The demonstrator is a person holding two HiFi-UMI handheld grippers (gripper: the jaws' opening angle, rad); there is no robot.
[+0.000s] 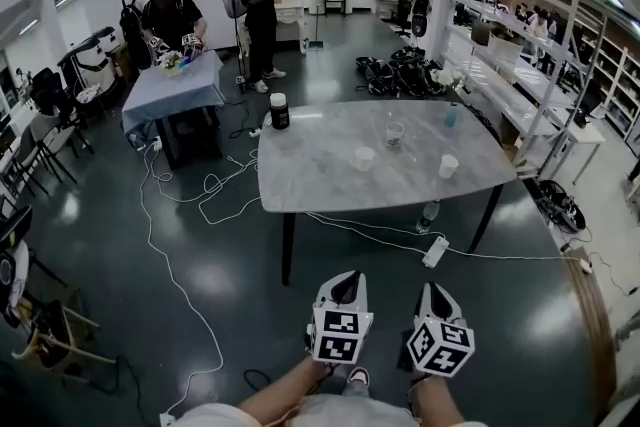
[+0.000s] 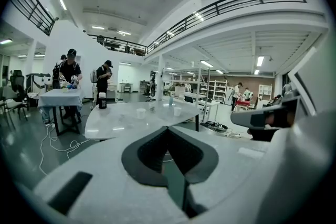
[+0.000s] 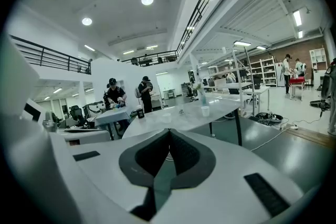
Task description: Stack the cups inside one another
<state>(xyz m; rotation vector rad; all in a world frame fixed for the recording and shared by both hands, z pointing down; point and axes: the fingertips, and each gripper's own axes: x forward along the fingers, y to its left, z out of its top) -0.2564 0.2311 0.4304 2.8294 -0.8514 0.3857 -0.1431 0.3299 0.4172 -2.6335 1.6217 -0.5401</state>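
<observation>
- Three cups stand apart on the grey marble bench (image 1: 310, 180): the near white cup (image 1: 364, 158) at the middle, the clear cup (image 1: 394, 133) just behind it, and the right white cup (image 1: 448, 165) toward the right edge.
- Dark canister (image 1: 279, 111) stands at the bench's far left corner.
- Left gripper (image 1: 346, 285) and right gripper (image 1: 437, 295) are side by side over the floor (image 1: 200, 265), well short of the bench.
- Left fingers (image 2: 149, 152) are clenched, with nothing between them.
- Right fingers (image 3: 149, 155) are likewise clenched on nothing.
</observation>
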